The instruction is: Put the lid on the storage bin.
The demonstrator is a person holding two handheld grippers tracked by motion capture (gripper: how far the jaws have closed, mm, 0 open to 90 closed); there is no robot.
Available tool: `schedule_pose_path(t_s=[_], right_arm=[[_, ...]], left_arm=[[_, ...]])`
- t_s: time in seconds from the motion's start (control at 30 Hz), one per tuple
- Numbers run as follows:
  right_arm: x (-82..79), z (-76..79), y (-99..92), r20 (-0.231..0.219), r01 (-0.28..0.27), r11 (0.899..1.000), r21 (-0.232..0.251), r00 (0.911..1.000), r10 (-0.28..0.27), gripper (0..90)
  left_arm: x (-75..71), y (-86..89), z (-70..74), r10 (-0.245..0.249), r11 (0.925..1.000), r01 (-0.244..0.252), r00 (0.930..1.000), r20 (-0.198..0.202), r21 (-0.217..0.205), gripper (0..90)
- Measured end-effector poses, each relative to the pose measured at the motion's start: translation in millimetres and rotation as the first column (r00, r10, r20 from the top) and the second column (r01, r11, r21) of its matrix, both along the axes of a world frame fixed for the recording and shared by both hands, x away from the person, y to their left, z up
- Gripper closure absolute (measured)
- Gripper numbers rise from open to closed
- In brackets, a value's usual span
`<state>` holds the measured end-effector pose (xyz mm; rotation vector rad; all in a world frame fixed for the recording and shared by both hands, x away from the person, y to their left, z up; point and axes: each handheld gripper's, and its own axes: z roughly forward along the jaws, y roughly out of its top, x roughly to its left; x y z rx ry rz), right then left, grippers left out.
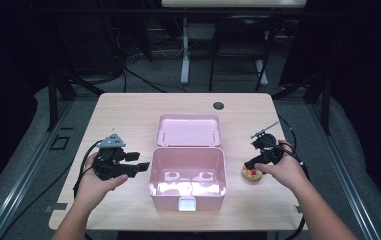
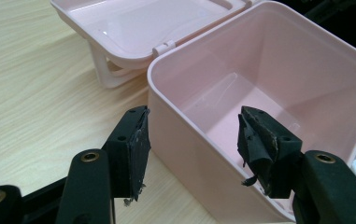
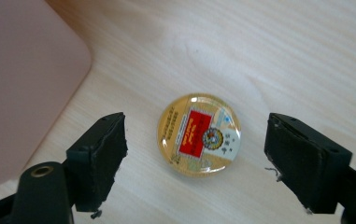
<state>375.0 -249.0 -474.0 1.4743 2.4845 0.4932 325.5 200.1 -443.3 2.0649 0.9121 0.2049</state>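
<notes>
A pink plastic box (image 1: 188,192) stands open mid-table, its lid (image 1: 188,130) flipped back flat behind it. The box looks empty inside. My left gripper (image 1: 139,167) is open at the box's left side. In the left gripper view, the left gripper (image 2: 192,126) has its jaws either side of the box's wall (image 2: 180,140), without pressing on it. Right of the box lies a small round tin (image 1: 252,174) with a gold rim and a red label. My right gripper (image 3: 196,122) hangs open just above the tin (image 3: 199,135), one jaw on each side, pads apart from it.
The wooden table (image 1: 128,115) has a dark cable hole (image 1: 218,105) near its far edge. A corner of the pink box (image 3: 21,70) lies close to the left of the right gripper. Black cables trail off both table sides.
</notes>
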Motion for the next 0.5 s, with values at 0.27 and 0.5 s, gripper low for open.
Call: schedule_pose_path(t_s=[0.27, 0.5], right_arm=[[6.3, -5.1, 0.1, -0.043, 0.005, 1.0, -0.023, 0.9991, -0.006, 20.1], [14.1, -4.8, 2.0, -0.093, 0.004, 0.998, -0.062, 0.9956, -0.01, 21.5]], left_arm=[[0.7, 2.7, 0.0, 0.018, 0.9998, -0.018, 0.9998, 0.005, -0.005, 43.6], [1.0, 2.8, -0.7, 0.021, 0.9998, -0.021, 0.9998, 0.004, -0.001, 43.7]])
